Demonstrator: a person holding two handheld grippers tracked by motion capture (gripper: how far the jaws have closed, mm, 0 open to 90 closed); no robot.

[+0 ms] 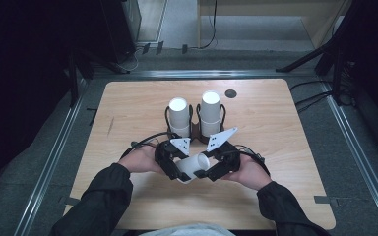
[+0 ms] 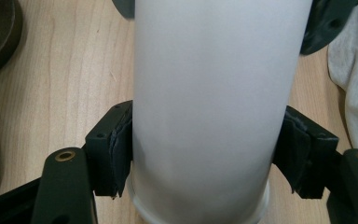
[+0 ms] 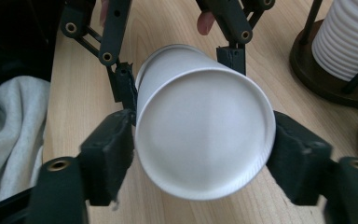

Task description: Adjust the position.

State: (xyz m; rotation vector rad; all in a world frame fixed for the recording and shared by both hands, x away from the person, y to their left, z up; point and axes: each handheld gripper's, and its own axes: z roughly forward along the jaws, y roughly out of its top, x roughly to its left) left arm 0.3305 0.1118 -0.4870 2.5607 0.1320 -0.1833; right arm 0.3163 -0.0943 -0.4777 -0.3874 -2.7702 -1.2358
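Both hand-held grippers meet at the near middle of the wooden worktop (image 1: 128, 113), and between them lies one white paper cup (image 1: 195, 167), tipped on its side. The left hand-held gripper (image 1: 173, 166) is clamped across the cup's wall, black pads (image 2: 114, 154) pressing both flanks. The right hand-held gripper (image 1: 215, 167) closes on the cup's base end, jaws hugging either side of the round bottom (image 3: 205, 133). The person's hands (image 1: 140, 160) wrap each tool from below. Just behind them stands a dark two-post cup holder (image 1: 195, 133), carrying two upright stacks of white cups (image 1: 210, 114), side by side
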